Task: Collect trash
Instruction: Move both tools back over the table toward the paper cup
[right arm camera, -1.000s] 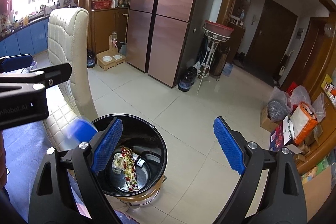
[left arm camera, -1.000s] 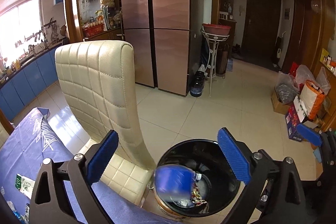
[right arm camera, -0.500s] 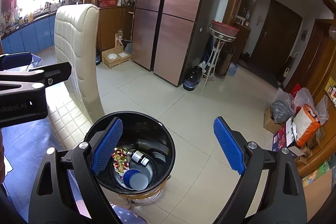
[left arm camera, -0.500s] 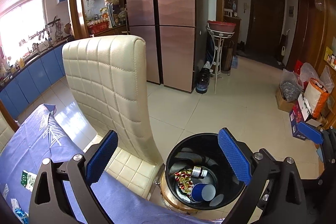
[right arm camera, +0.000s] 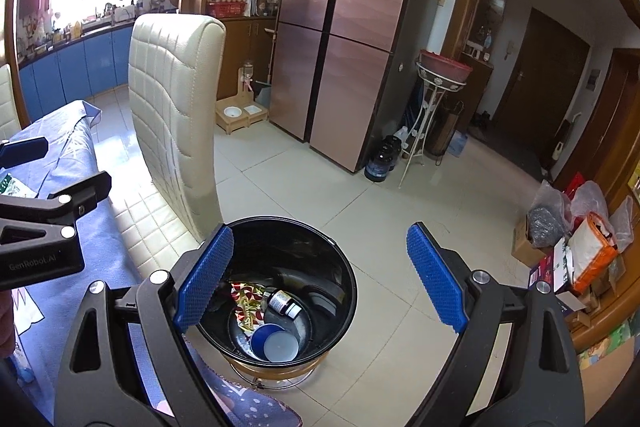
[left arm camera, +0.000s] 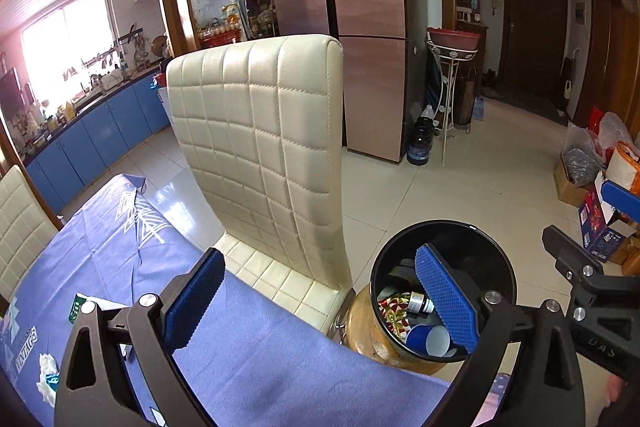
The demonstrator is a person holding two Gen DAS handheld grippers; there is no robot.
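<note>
1. Now both are empty: the left hand-held gripper (left arm camera: 320, 301) has its jaws spread wide above the bench (left arm camera: 248, 347) edge, and the right hand-held gripper (right arm camera: 320, 279) gapes over the bin (right arm camera: 344, 267).
2. The blue cup (right arm camera: 276, 341) lies in the bin beside a small bottle (right arm camera: 284, 303) and a wrapper (right arm camera: 246, 305).
3. This drop looks finished; the step in hand is going for more trash.
4. A white wad (left arm camera: 48, 377) and a green packet (left arm camera: 76, 309) sit on the bench, at the left.
5. Next, the left one likely swings there, lines up on one piece and closes.
</note>
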